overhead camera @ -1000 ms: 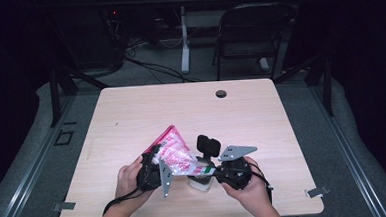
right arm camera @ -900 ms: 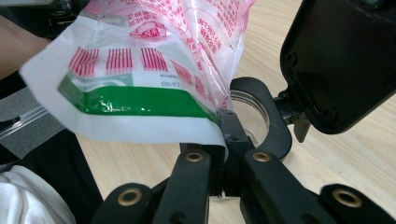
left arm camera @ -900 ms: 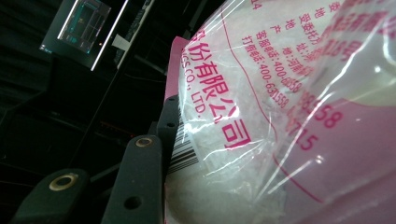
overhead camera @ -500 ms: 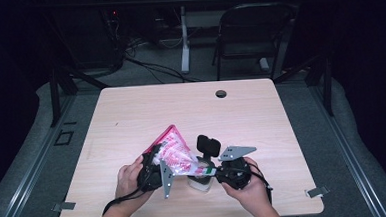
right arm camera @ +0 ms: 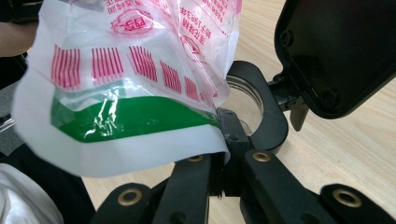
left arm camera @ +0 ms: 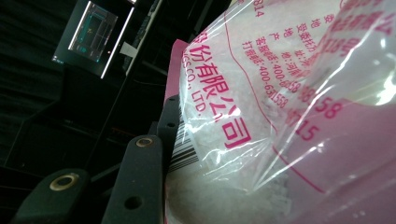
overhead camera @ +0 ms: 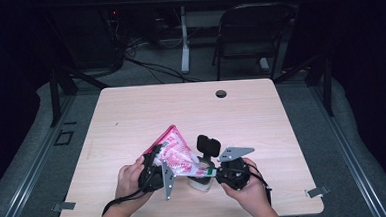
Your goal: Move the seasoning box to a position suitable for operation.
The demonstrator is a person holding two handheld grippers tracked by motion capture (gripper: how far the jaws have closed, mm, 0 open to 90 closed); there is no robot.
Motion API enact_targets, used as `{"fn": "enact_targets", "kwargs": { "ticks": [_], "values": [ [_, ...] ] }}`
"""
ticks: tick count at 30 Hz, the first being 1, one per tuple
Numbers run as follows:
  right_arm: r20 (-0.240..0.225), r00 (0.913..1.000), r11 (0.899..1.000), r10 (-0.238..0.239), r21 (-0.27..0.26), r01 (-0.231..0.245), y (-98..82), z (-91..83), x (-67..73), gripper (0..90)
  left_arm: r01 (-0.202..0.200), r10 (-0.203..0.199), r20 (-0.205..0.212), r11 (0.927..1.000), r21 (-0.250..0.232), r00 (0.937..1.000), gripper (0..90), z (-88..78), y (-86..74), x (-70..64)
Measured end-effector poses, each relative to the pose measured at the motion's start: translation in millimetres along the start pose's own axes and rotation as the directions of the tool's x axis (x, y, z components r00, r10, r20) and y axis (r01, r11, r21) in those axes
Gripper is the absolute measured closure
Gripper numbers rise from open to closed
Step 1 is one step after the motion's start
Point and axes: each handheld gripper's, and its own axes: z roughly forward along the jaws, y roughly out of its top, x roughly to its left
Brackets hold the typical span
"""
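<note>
A clear plastic bag with pink print and white grains inside is held tilted near the table's front edge. My left gripper is shut on its upper part; in the left gripper view one black finger presses against the bag. My right gripper is shut on the lower white-and-green corner of the bag. Just beyond that corner stands a clear jar with a black collar, its black flip lid standing open. In the high view the jar sits under the bag's low end, beside my right gripper.
The wooden table has a round cable hole near its far edge. A folding chair and cables lie on the floor behind it. Both hands work close to the table's front edge.
</note>
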Motion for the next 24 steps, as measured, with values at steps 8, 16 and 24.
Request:
{"fn": "enact_targets", "kwargs": {
  "ticks": [8,16,24],
  "values": [
    [-0.002,1.0,1.0,0.002,0.003,-0.002,-1.5,1.7,-0.4,90.0,-0.028,0.028,-0.011,0.9996,-0.001,0.9995,64.8,-0.3,1.3,-0.2],
    [-0.006,0.9999,1.0,0.014,-0.004,-0.014,-3.5,1.8,-2.1,90.0,-0.073,0.073,-0.018,0.9973,0.005,0.9972,64.9,-1.8,5.7,1.4],
    [-0.007,0.9999,1.0,0.01,0.001,-0.01,-4.3,1.9,-2.8,90.0,-0.11,0.11,-0.02,0.9937,0.022,0.9937,64.9,-2.5,10.1,4.0]
  ]
}}
